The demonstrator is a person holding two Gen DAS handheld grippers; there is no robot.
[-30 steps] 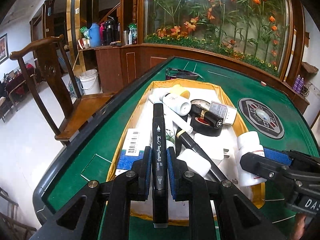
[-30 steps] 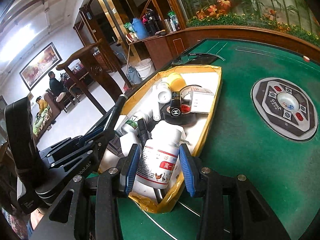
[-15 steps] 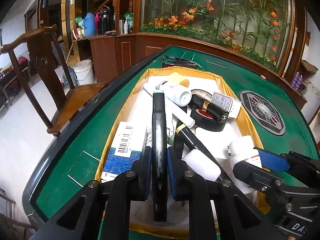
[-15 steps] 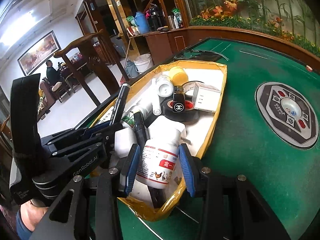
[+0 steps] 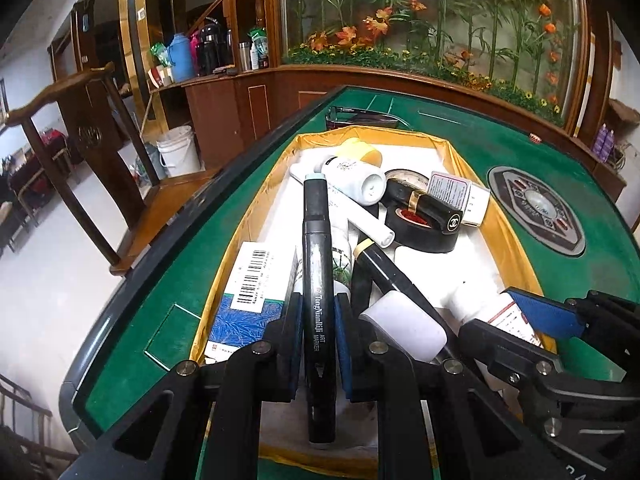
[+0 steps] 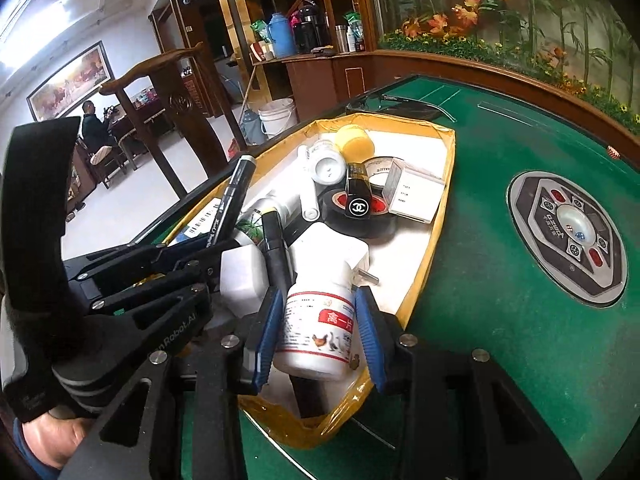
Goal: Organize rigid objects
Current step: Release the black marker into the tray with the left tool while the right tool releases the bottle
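Where bottles (image 6: pixel 316 332) crowd, tray (image 5: pixel 516 248) holds tape (image 5: pixel 420 224).

Green table (image 6: pixel 500 280): yellow-rimmed tray (image 6: pixel 434 224), black glasses (image 6: pixel 400 105).

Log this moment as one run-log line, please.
left gripper: shut on black marker | right gripper: jaws just closing on white pill bottle | both over yellow-rimmed tray
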